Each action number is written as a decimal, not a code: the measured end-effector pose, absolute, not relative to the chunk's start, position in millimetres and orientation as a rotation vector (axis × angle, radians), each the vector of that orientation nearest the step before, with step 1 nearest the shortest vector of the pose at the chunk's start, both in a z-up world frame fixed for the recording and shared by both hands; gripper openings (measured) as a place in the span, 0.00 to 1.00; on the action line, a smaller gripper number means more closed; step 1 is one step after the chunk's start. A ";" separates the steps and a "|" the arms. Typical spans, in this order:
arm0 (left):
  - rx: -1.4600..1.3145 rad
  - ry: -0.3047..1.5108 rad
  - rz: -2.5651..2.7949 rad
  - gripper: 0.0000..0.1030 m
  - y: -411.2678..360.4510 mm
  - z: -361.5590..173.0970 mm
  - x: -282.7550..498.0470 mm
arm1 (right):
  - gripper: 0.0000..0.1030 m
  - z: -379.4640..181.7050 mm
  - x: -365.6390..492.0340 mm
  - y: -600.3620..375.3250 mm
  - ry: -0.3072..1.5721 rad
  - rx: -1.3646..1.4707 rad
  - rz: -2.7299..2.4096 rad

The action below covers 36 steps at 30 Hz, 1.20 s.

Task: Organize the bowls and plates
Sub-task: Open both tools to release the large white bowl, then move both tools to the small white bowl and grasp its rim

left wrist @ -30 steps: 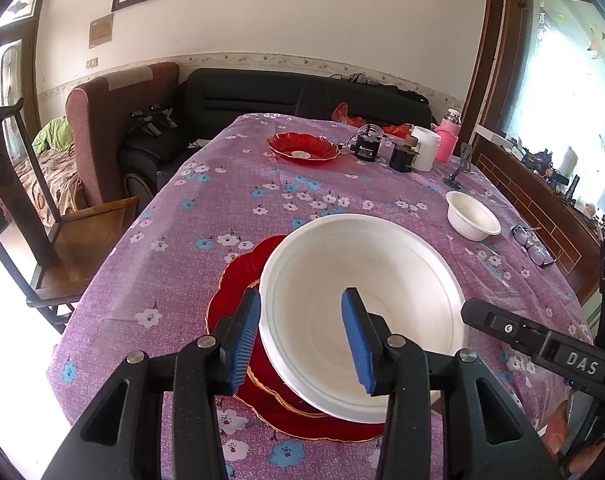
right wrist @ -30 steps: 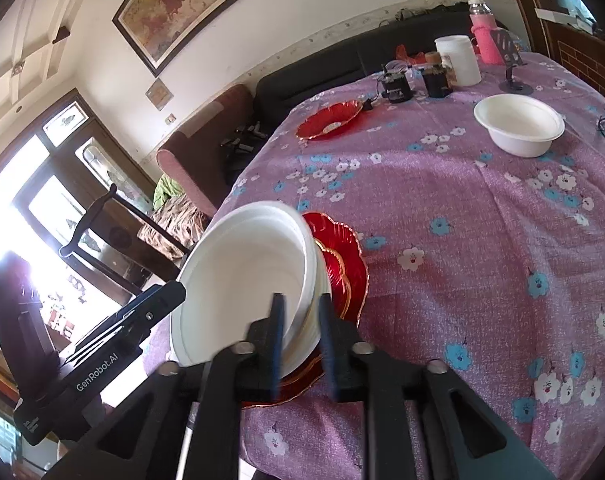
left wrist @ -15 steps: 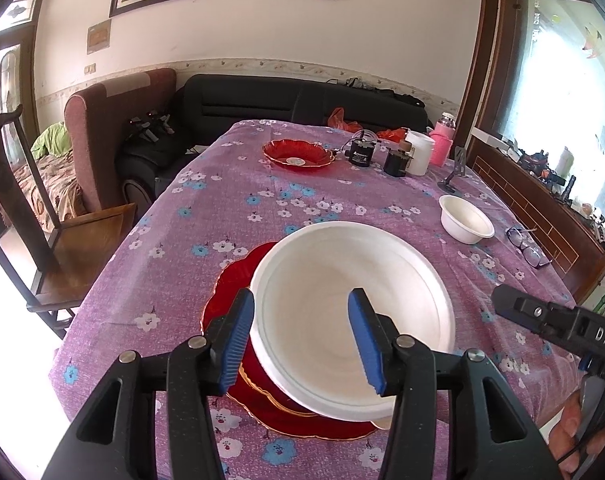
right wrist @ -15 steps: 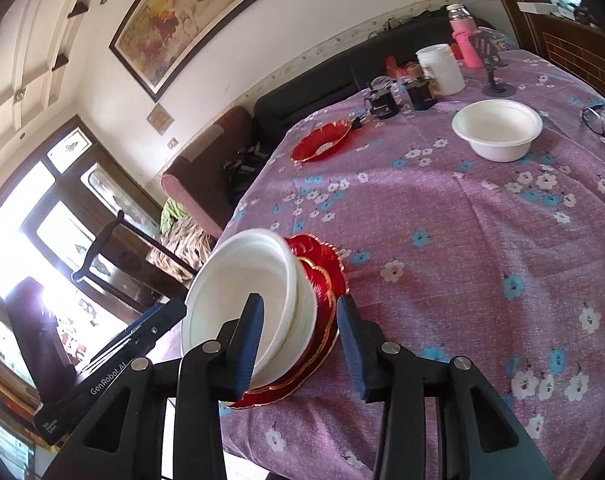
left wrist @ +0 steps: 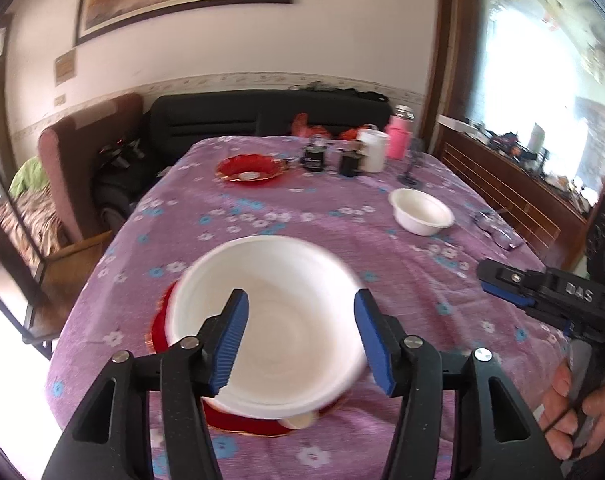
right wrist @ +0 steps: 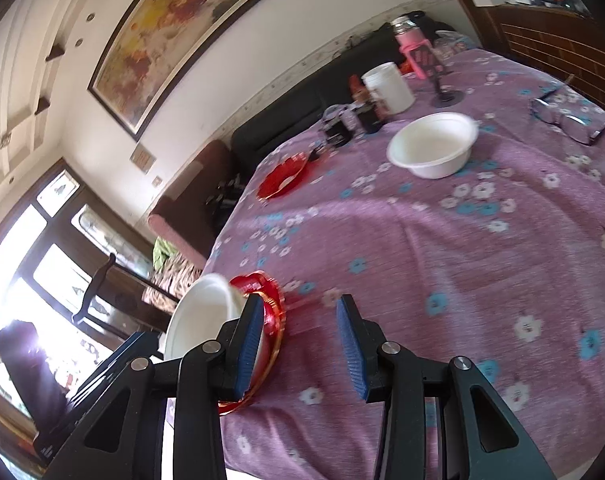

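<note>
The big white bowl (left wrist: 278, 332) sits on the red plates (right wrist: 272, 312) near the table's edge, beyond the left gripper (left wrist: 300, 340), whose jaws are opening around nothing. Right gripper (right wrist: 298, 352) is released too, bowl just left of it; it's plain, round, a bit blurred.

Worktop cloth (left wrist: 382, 248): showing purple, patterned with white and blue flowers. Large bowl (left wrist: 270, 320): showing plain white. Stacked plates (right wrist: 272, 308) beneath it: showing red with gold rims. Small bowl (left wrist: 420, 212): showing white. Far dish (left wrist: 248, 168): showing red. Bottle (left wrist: 398, 140): showing pink. Left hand-held gripper (left wrist: 300, 338): showing black with blue pads.
</note>
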<state>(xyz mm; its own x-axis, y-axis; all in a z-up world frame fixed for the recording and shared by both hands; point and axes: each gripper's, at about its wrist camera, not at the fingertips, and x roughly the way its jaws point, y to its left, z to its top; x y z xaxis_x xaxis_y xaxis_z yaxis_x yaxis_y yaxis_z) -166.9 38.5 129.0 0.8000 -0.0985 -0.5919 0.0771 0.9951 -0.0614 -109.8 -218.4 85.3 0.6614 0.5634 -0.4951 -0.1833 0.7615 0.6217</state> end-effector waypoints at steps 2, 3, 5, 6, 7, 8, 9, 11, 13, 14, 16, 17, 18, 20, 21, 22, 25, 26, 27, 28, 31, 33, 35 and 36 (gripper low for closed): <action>-0.011 0.644 -0.130 0.54 20.8 128.9 -164.5 | 0.40 83.0 -107.8 -232.8 0.731 0.581 0.426; 0.005 0.656 -0.166 0.54 6.1 127.9 -160.6 | 0.40 81.6 -106.4 -238.7 0.731 0.587 0.416; 0.016 0.682 -0.227 0.54 -16.5 123.8 -151.5 | 0.40 77.7 -103.3 -254.6 0.734 0.605 0.387; 0.019 0.699 -0.249 0.54 -25.5 121.3 -146.0 | 0.40 76.2 -101.6 -260.7 0.737 0.612 0.373; 0.023 0.718 -0.275 0.54 -35.7 118.0 -139.7 | 0.40 74.1 -98.6 -271.0 0.740 0.619 0.349; 0.025 0.737 -0.307 0.54 -47.3 114.4 -132.5 | 0.40 73.1 -95.9 -278.3 0.743 0.621 0.332; 0.026 0.765 -0.327 0.54 -59.2 111.0 -122.3 | 0.40 72.3 -92.9 -285.5 0.745 0.622 0.317; 0.016 0.804 -0.361 0.54 -78.0 107.3 -105.2 | 0.40 72.9 -84.9 -304.0 0.742 0.629 0.276; 0.015 0.840 -0.367 0.54 -95.7 105.3 -83.6 | 0.40 74.8 -75.4 -318.9 0.735 0.624 0.237; 0.003 0.866 -0.358 0.54 -103.7 104.7 -68.5 | 0.40 76.3 -67.6 -327.1 0.734 0.620 0.217; -0.032 0.903 -0.358 0.54 -111.9 104.3 -46.1 | 0.40 79.9 -53.0 -338.5 0.731 0.619 0.200; -0.039 0.925 -0.331 0.54 -116.4 104.2 -33.1 | 0.40 82.6 -41.5 -342.6 0.732 0.612 0.192; -0.058 0.947 -0.319 0.54 -120.0 105.4 -19.2 | 0.40 84.0 -32.5 -345.3 0.735 0.607 0.186; -0.078 0.981 -0.304 0.54 -125.8 108.4 4.4 | 0.40 86.3 -5.4 -348.3 0.745 0.593 0.187; -0.074 0.997 -0.280 0.54 -129.5 109.0 20.2 | 0.40 85.8 6.8 -348.1 0.755 0.580 0.183; -0.091 0.997 -0.258 0.54 -129.5 110.0 34.9 | 0.40 82.3 25.1 -349.2 0.781 0.572 0.167; -0.124 1.026 -0.200 0.54 -125.1 108.2 73.0 | 0.40 69.6 58.2 -351.6 0.815 0.609 0.176; -0.141 1.038 -0.200 0.54 -124.0 106.7 82.8 | 0.40 66.2 67.1 -351.6 0.823 0.612 0.179; -0.154 1.060 -0.198 0.54 -124.7 103.4 94.6 | 0.40 63.2 71.9 -351.1 0.829 0.613 0.177; -0.160 1.082 -0.191 0.54 -125.7 99.5 104.7 | 0.40 57.4 80.7 -350.8 0.841 0.620 0.169; -0.199 1.106 -0.170 0.54 -126.4 86.9 131.0 | 0.40 46.7 94.5 -350.0 0.858 0.631 0.187; -0.193 1.125 -0.152 0.54 -128.7 75.4 145.1 | 0.40 40.2 100.7 -351.0 0.868 0.639 0.185; -0.201 1.155 -0.154 0.54 -130.9 63.1 157.0 | 0.40 34.6 106.3 -353.1 0.874 0.655 0.187; -0.195 1.168 -0.136 0.54 -131.3 55.5 162.9 | 0.40 32.1 107.9 -353.8 0.876 0.659 0.187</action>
<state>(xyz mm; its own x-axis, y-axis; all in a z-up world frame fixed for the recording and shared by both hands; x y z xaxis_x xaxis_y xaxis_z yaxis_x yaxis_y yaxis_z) 162.9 -131.3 55.5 0.3863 -0.2066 -0.8989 0.0050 0.9750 -0.2219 107.9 -353.8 32.1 0.6387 0.4110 -0.6505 0.1093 0.7884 0.6054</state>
